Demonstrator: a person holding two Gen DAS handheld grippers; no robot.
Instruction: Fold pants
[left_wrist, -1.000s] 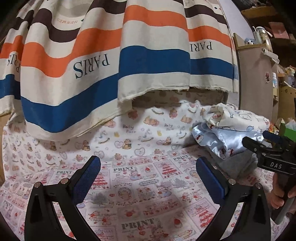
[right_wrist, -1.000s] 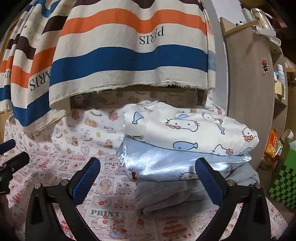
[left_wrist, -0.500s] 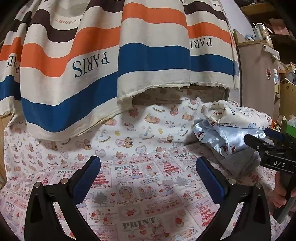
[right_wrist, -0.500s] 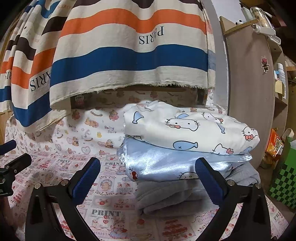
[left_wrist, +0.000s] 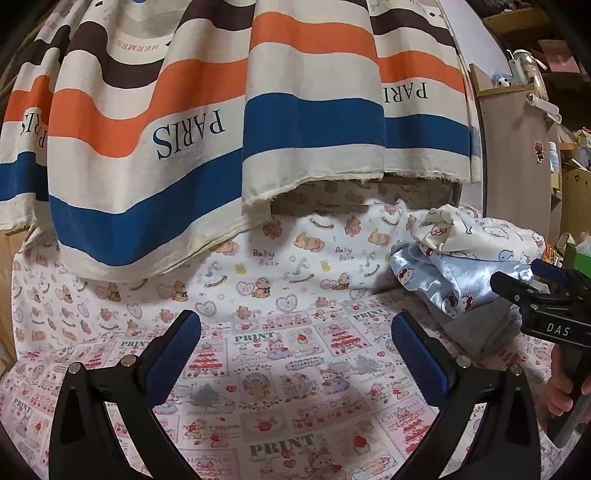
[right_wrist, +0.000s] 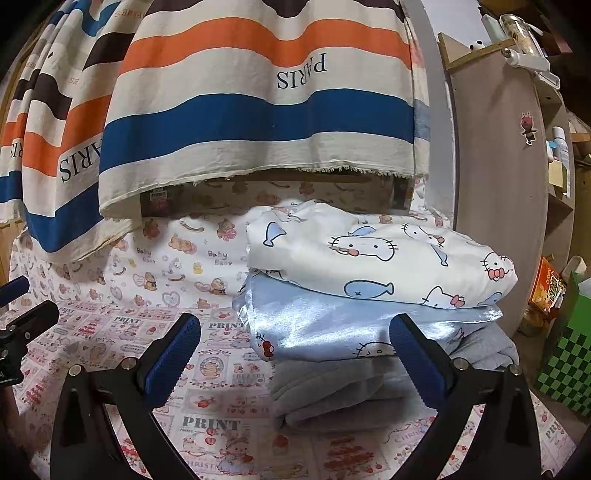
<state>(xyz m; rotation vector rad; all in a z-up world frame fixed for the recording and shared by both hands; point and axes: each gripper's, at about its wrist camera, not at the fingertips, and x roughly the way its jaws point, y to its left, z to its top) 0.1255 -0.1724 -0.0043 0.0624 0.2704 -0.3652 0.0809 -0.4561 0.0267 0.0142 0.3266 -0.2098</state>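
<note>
A stack of folded pants lies on the printed cloth (right_wrist: 207, 373): white Hello Kitty pants (right_wrist: 384, 266) on top, shiny light-blue pants (right_wrist: 325, 328) under them, grey pants (right_wrist: 351, 391) at the bottom. The stack also shows at the right of the left wrist view (left_wrist: 465, 258). My right gripper (right_wrist: 295, 354) is open and empty, just in front of the stack. My left gripper (left_wrist: 295, 350) is open and empty over bare printed cloth (left_wrist: 280, 369), left of the stack. The right gripper also shows in the left wrist view (left_wrist: 546, 306).
A striped "PARIS" fabric (left_wrist: 221, 129) hangs across the back, its lower edge draping onto the cloth. A brown cabinet (right_wrist: 502, 184) stands at the right. A green checkered box (right_wrist: 565, 365) and an orange package (right_wrist: 546, 291) sit beyond the right edge.
The left gripper has pulled back a little and turned left, so the stack sits further right in its view. The right gripper is nearly still.
</note>
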